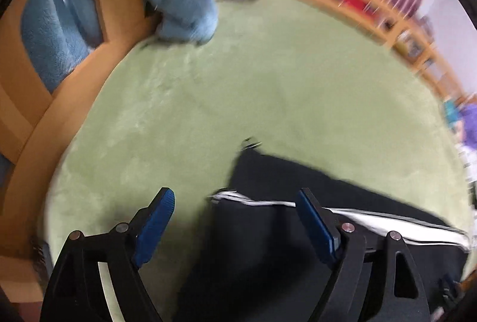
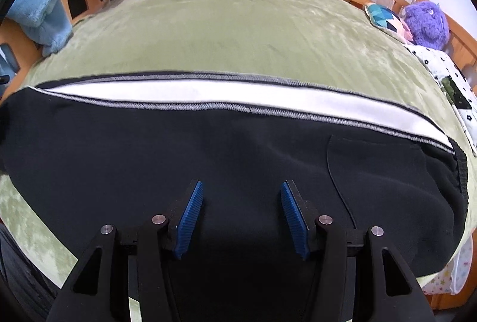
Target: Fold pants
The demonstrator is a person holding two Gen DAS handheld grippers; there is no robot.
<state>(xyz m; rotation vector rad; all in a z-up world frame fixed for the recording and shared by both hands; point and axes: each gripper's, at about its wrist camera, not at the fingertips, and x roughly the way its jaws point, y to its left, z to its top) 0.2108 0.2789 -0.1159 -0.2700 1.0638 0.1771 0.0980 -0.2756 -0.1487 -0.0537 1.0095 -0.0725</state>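
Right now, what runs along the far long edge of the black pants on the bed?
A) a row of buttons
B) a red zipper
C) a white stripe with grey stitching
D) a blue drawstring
C: in the right wrist view a white stripe bordered by grey stitching runs the length of the black pants spread on the green blanket.

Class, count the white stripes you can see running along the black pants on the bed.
1. A single white stripe runs along the far edge of the black pants, from left to right across the green bedspread. Another may be hidden underneath.
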